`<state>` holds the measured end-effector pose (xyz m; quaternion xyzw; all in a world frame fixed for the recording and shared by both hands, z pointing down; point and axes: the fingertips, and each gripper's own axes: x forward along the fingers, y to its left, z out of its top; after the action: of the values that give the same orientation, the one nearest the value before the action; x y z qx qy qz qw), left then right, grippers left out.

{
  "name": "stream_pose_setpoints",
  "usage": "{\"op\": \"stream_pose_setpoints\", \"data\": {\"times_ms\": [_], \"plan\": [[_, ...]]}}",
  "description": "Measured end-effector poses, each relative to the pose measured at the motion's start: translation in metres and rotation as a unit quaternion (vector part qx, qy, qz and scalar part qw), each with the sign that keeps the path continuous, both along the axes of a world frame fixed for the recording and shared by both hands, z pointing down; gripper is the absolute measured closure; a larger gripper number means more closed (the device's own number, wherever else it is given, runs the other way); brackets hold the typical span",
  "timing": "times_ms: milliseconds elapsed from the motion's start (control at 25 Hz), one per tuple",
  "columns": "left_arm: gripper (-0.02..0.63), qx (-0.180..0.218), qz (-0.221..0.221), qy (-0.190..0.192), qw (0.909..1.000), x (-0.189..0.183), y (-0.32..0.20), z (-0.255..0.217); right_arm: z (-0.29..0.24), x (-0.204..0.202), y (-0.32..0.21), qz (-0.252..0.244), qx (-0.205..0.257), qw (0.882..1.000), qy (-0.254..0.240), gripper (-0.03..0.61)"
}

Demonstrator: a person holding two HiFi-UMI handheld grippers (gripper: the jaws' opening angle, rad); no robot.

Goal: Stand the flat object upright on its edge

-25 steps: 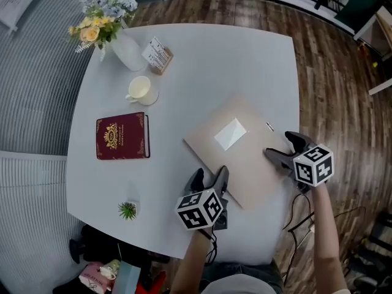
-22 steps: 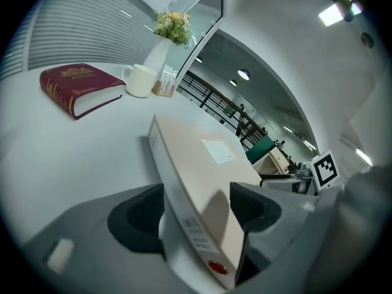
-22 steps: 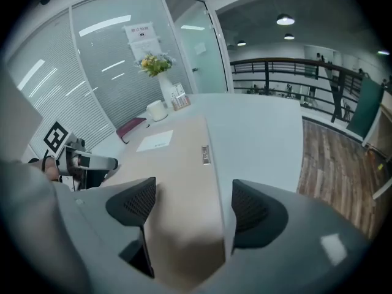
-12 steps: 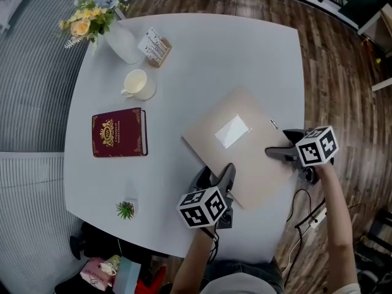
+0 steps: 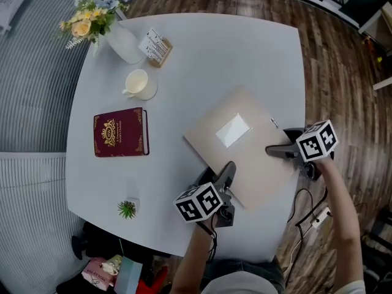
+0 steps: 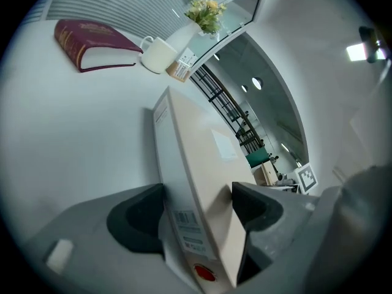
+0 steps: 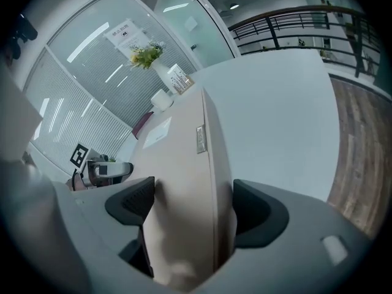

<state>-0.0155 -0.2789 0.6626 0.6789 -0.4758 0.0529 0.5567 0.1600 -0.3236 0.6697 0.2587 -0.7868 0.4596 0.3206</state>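
Note:
A flat beige box (image 5: 245, 155) with a white label (image 5: 233, 130) lies on the white table (image 5: 245, 54) near its front right corner. My left gripper (image 5: 215, 171) is at the box's near left edge. In the left gripper view the gripper (image 6: 196, 216) has one pad on the box's (image 6: 202, 158) white side and the other on its beige face. My right gripper (image 5: 280, 142) holds the right edge. In the right gripper view the box (image 7: 184, 158) fills the gap between the pads of that gripper (image 7: 193, 210).
A dark red book (image 5: 120, 132) lies to the left. A cream cup (image 5: 139, 84), a vase of flowers (image 5: 119, 38) and a card holder (image 5: 156, 46) stand at the back left. A tiny potted plant (image 5: 127, 209) sits at the front left edge. Wooden floor lies beyond the table's right edge.
The right gripper has moved up and in over the box's right edge. The left gripper has slid forward onto the near left edge. The box has barely shifted.

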Motion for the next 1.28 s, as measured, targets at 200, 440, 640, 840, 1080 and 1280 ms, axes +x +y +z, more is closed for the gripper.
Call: {"op": "stream_pose_setpoints", "data": {"times_ms": [200, 440, 640, 840, 1080, 1280], "plan": [[0.269, -0.001, 0.000, -0.004, 1.0000, -0.001, 0.001, 0.000, -0.003, 0.000, 0.001, 0.004, 0.014, 1.000, 0.004, 0.156], [0.282, 0.005, 0.016, -0.024, 0.9996, -0.010, 0.005, -0.008, -0.009, -0.009, 0.014, 0.000, 0.025, 0.999, 0.028, 0.172], [0.287, 0.049, 0.045, -0.045, 0.9968, -0.018, 0.008, -0.035, -0.034, -0.017, 0.026, 0.003, 0.074, 0.997, 0.032, 0.175], [0.291, 0.113, 0.082, -0.076, 0.9873, -0.027, 0.009, -0.071, -0.066, -0.027, 0.038, 0.007, 0.137, 0.990, 0.040, 0.178], [0.294, 0.172, 0.113, -0.110, 0.9724, -0.032, 0.016, -0.109, -0.100, -0.033, 0.052, 0.013, 0.212, 0.975, 0.056, 0.181], [0.294, 0.224, 0.101, -0.107, 0.9634, -0.043, 0.020, -0.141, -0.130, -0.042, 0.062, 0.044, 0.267, 0.962, 0.035, 0.183]]}}
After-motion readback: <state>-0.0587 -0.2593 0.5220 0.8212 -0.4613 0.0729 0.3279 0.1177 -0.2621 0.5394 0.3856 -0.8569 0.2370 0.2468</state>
